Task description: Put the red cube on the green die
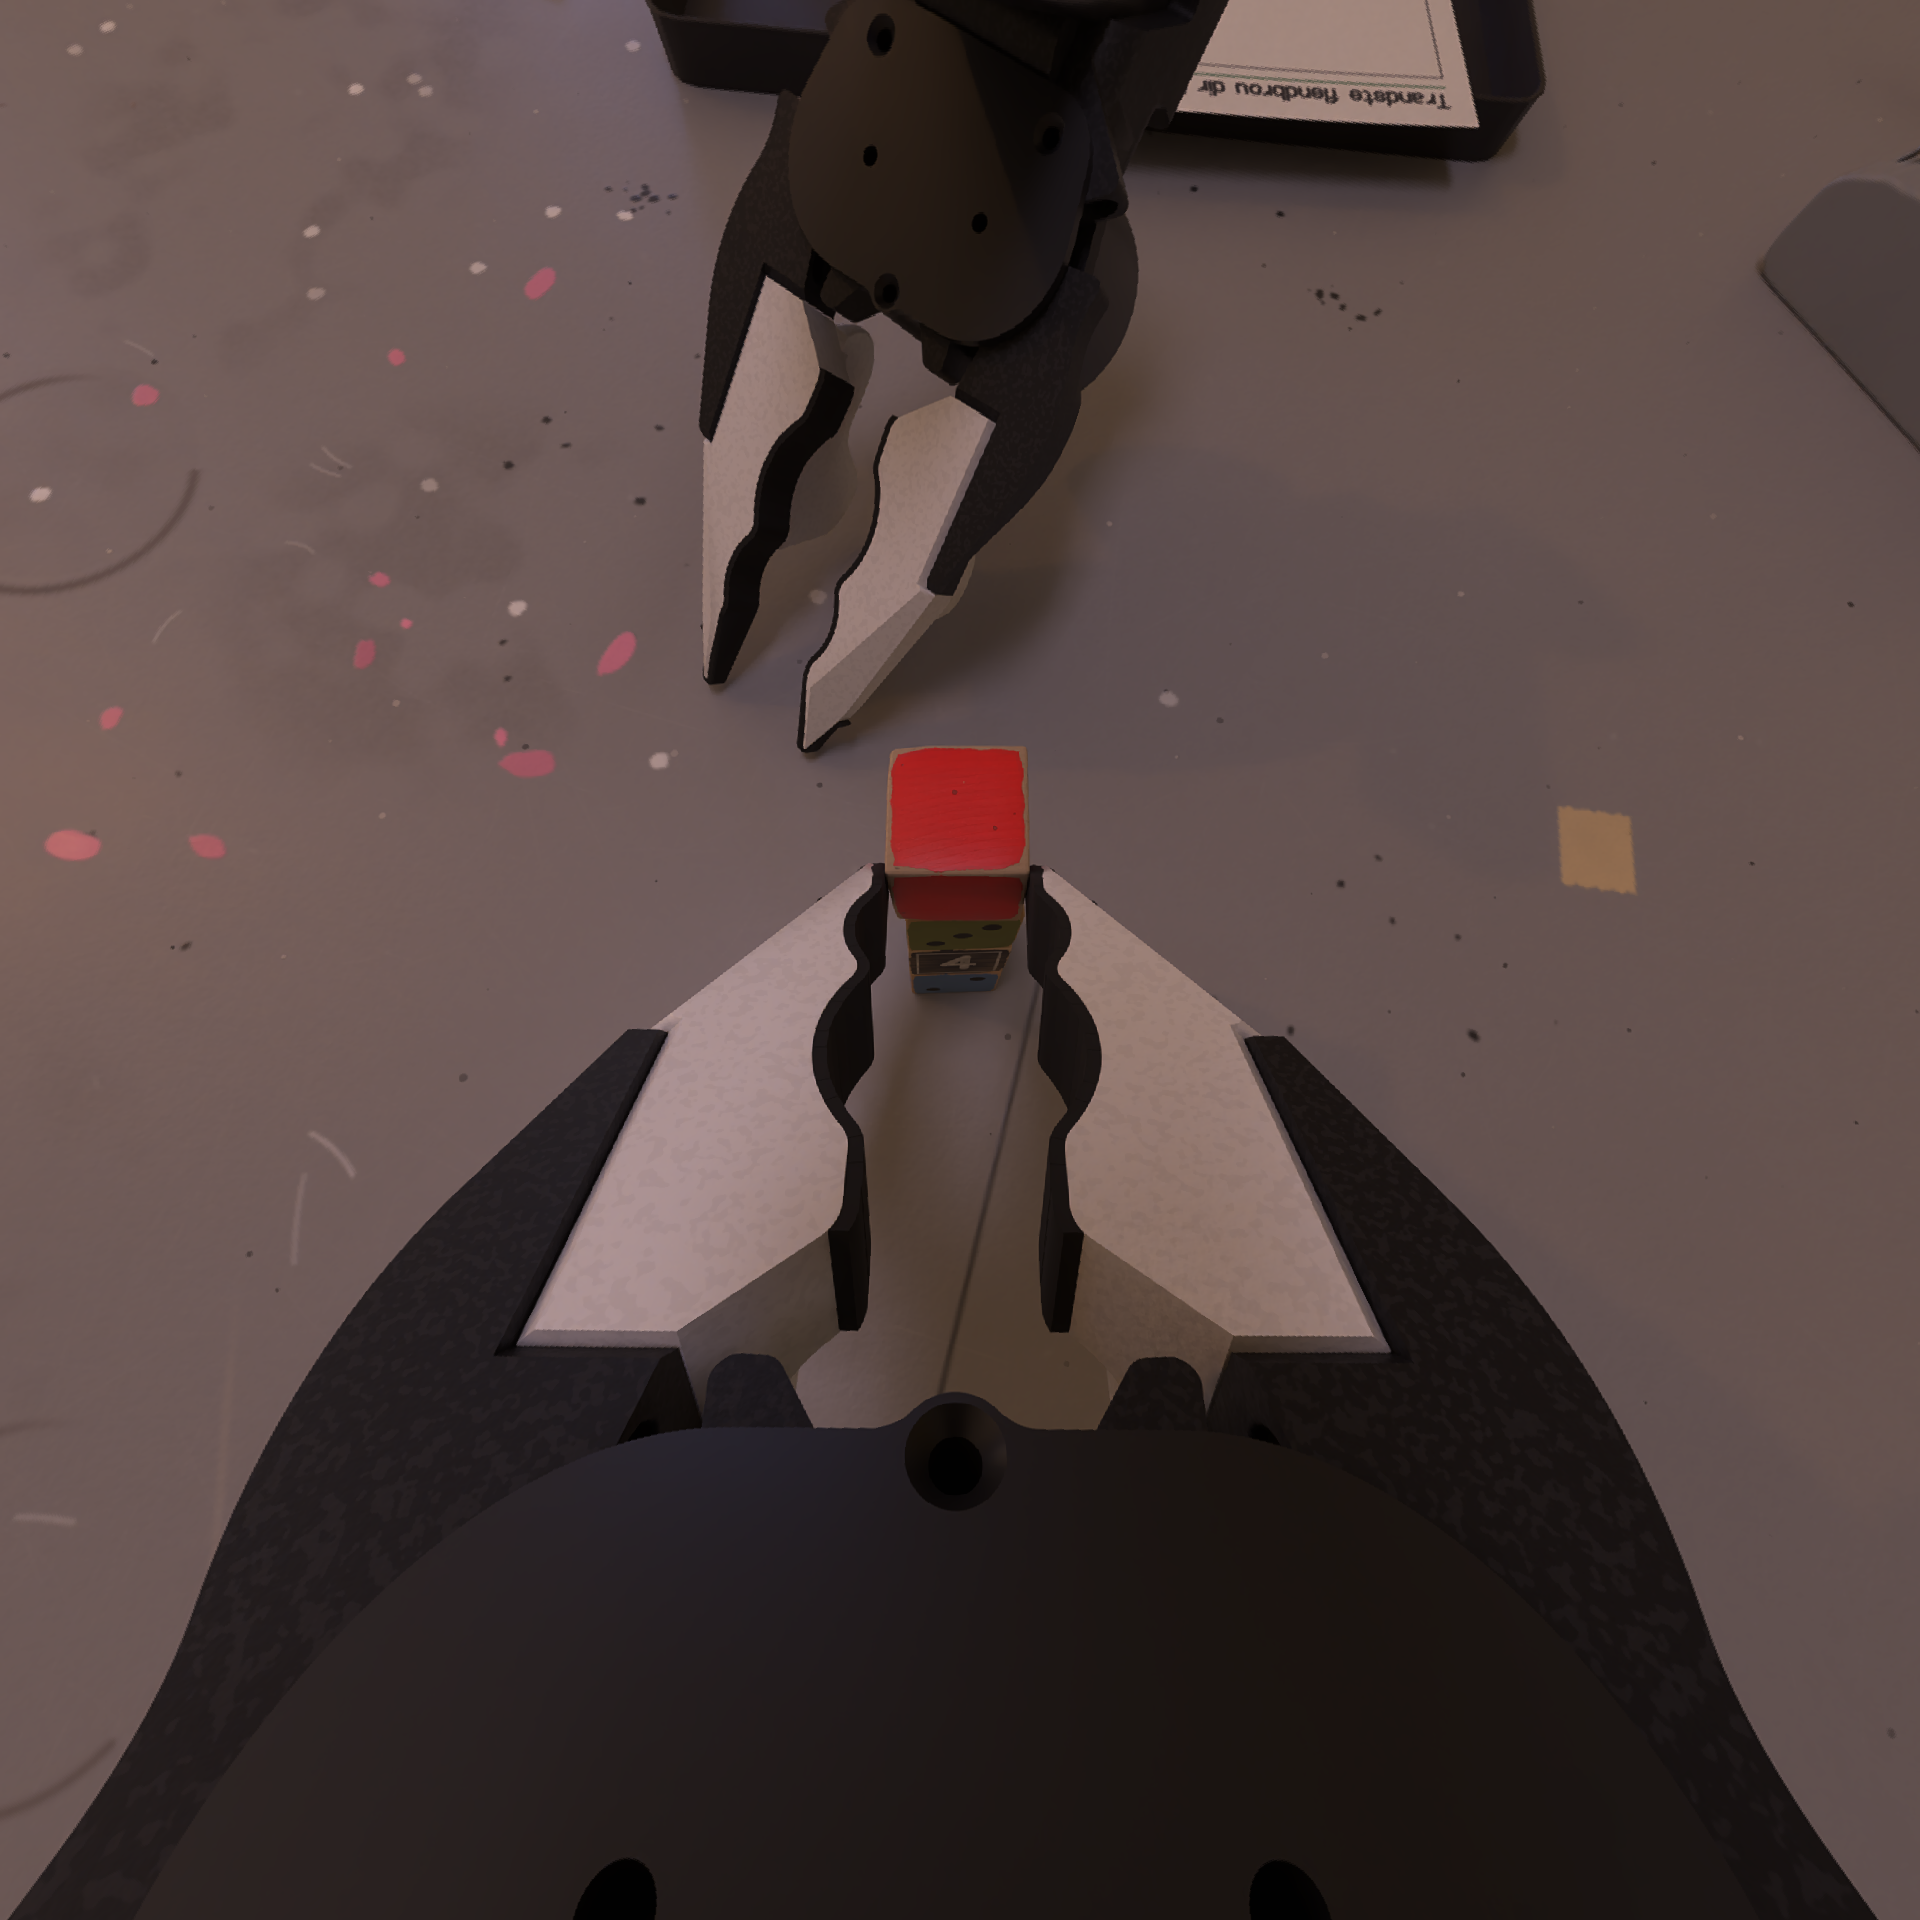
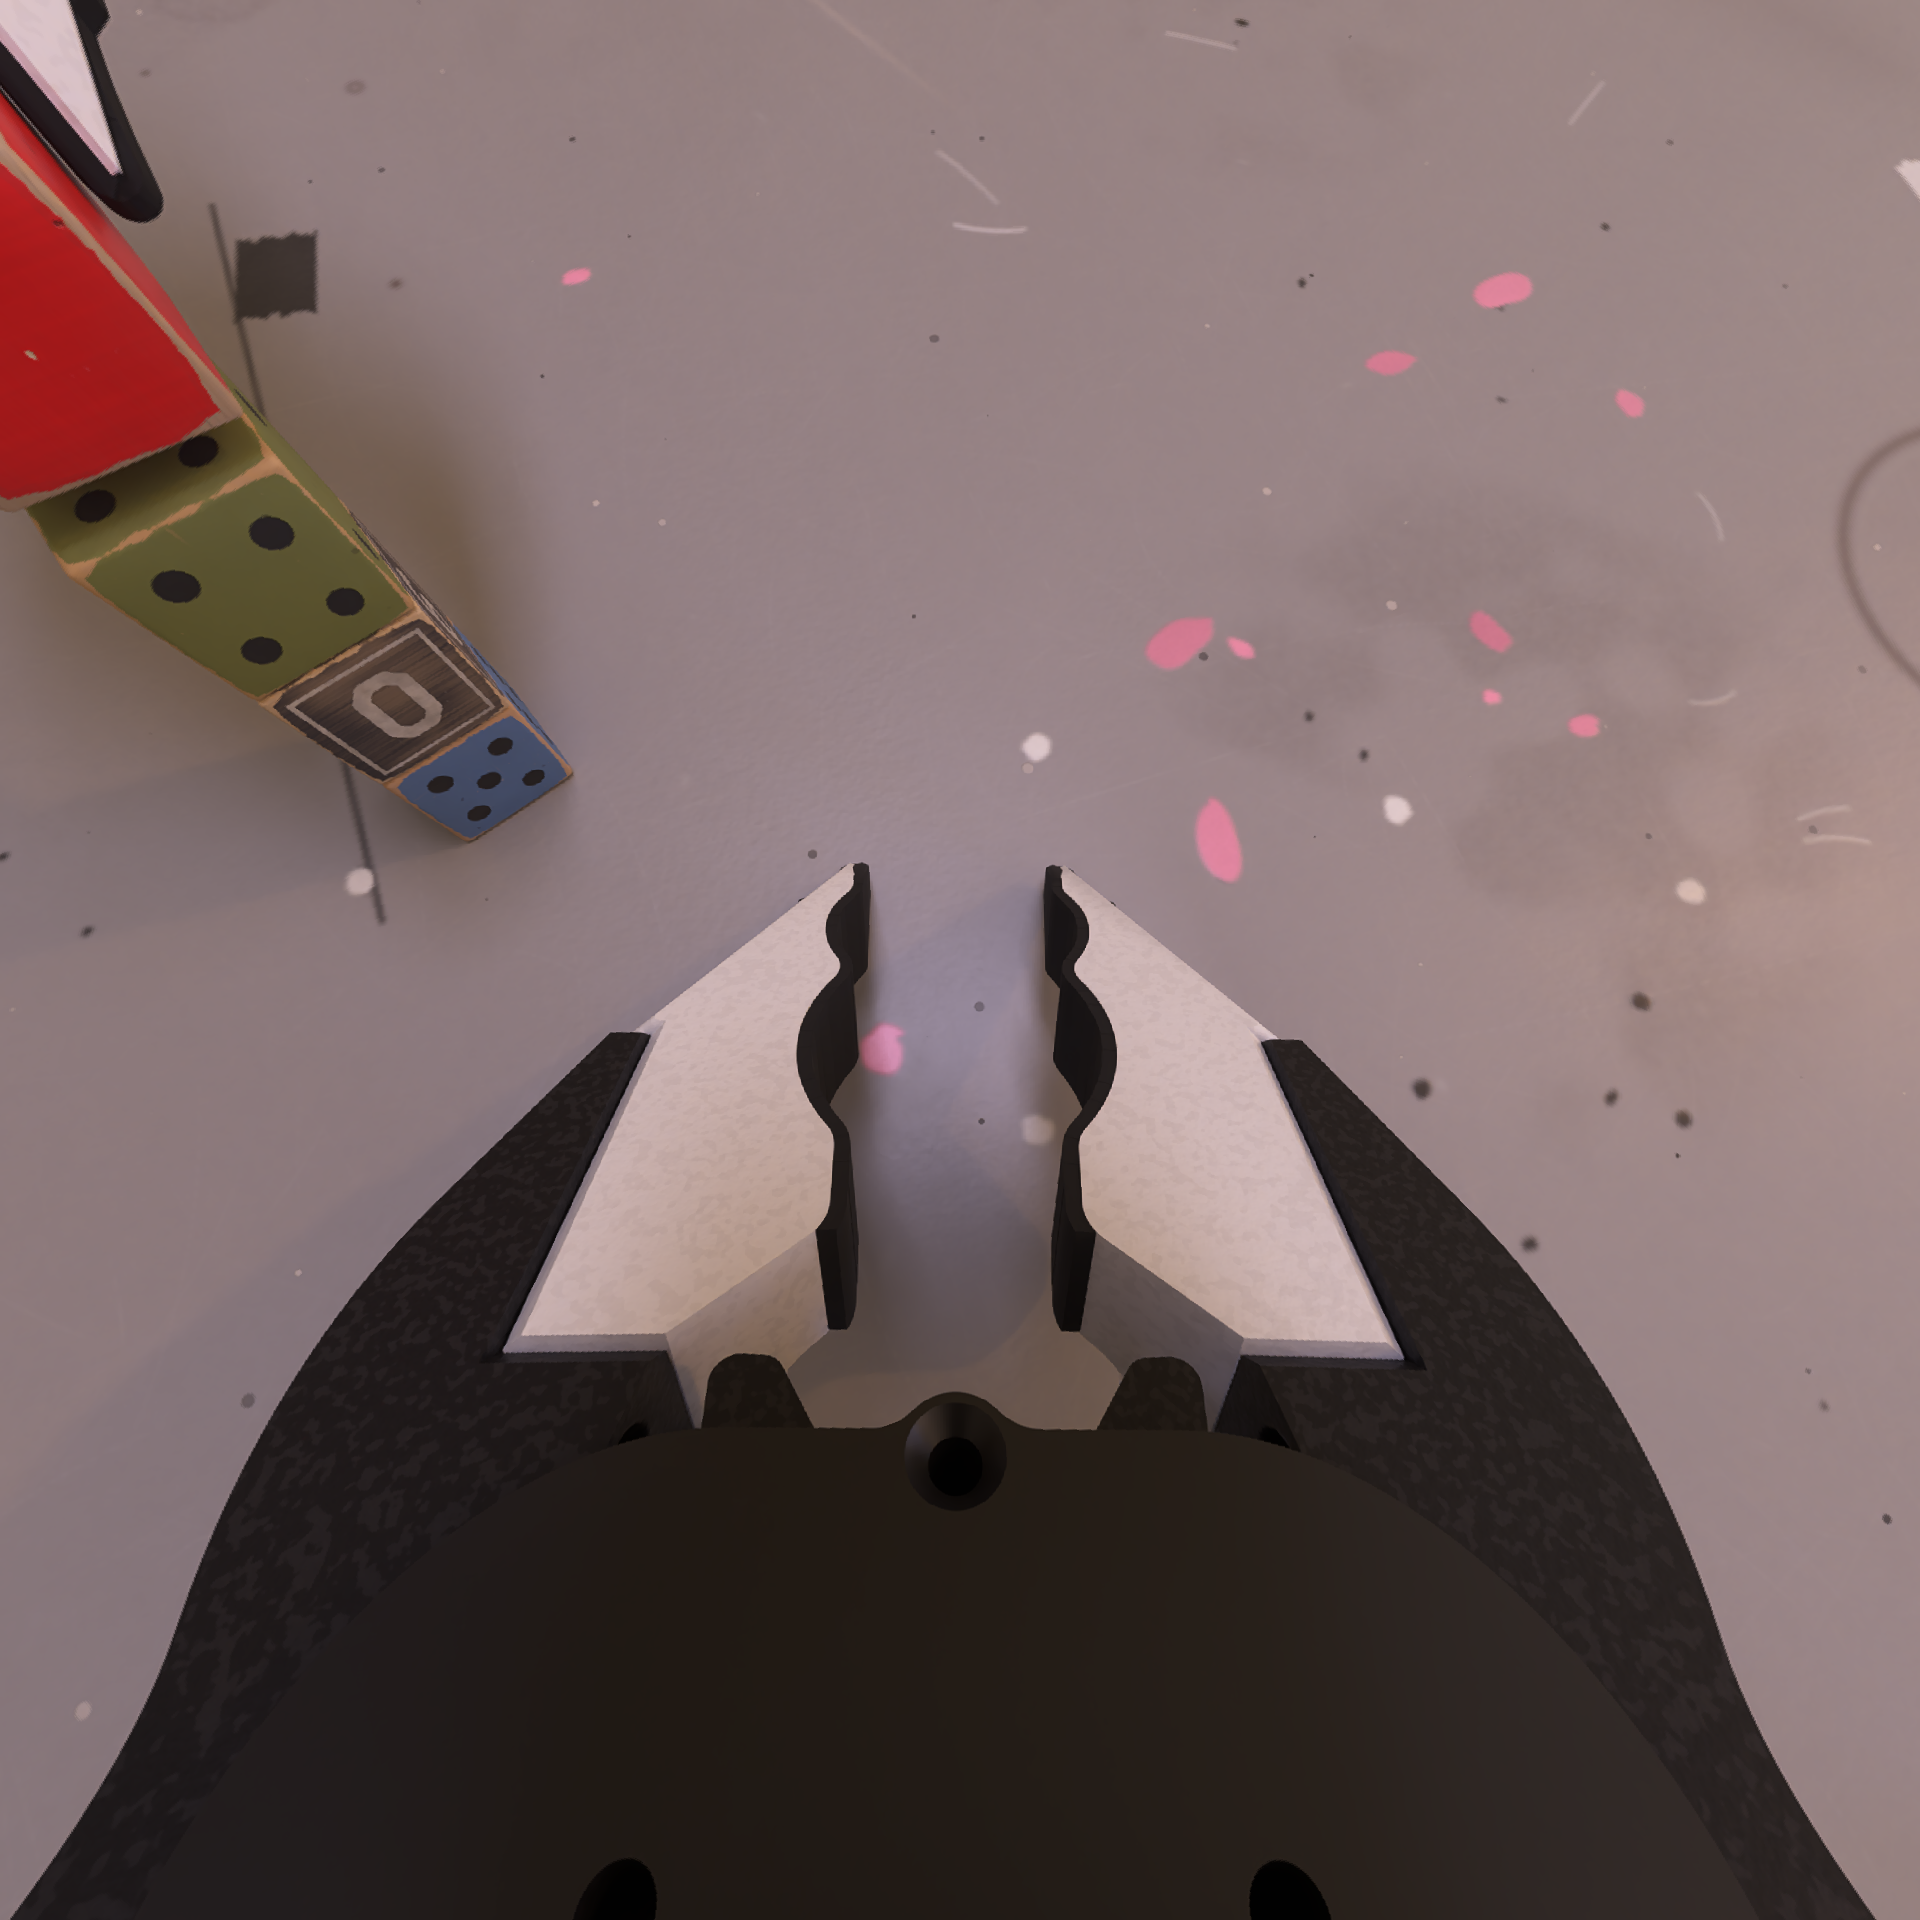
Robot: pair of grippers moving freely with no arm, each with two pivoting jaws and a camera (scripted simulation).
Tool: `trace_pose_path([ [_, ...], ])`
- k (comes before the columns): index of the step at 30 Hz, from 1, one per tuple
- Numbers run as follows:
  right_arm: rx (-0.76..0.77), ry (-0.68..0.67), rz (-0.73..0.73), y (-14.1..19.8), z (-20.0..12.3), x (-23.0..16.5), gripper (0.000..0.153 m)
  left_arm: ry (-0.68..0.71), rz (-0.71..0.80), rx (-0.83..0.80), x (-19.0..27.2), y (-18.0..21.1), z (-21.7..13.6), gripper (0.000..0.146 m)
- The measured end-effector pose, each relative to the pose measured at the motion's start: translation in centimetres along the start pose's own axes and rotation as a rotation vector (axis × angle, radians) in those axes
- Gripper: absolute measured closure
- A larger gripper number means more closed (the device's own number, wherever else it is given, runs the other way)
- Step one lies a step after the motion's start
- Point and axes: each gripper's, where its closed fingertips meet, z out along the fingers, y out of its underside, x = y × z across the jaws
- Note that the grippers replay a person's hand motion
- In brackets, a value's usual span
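Note:
The red cube (image 1: 958, 808) sits on top of the green die (image 1: 961, 935), which stands on a dark numbered block (image 1: 961, 963) and a blue die (image 1: 956, 985). My left gripper (image 1: 956, 878) is shut on the red cube, with a fingertip against each side. My right gripper (image 1: 769, 710) hovers just beyond the stack, open and empty. In the right wrist view the stack leans in from the upper left: red cube (image 2: 83, 343), green die (image 2: 239, 582), dark block (image 2: 395, 701), blue die (image 2: 483, 779). The right gripper (image 2: 956, 883) is over bare table.
A black tray (image 1: 1496, 114) holding a white sheet lies at the far edge. A grey object (image 1: 1860, 291) sits at the right edge. A tan patch (image 1: 1597, 850) lies flat on the grey, paint-speckled table (image 1: 312, 1039).

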Motion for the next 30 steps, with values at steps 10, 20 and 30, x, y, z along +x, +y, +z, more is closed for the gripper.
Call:
trace_pose_path([
  [10,0.0,0.0,0.0,0.0,0.01,0.02,0.119,-0.006,-0.006,0.011,0.15,0.04,0.03,0.12],
  [20,0.0,-0.001,0.001,-0.01,0.03,0.04,0.119,-0.04,-0.003,0.01,0.13,0.02,0.03,0.12],
  [30,0.0,-0.001,0.001,0.0,0.03,0.05,0.119,-0.067,0.007,-0.006,0.31,0.06,-0.04,0.12],
])
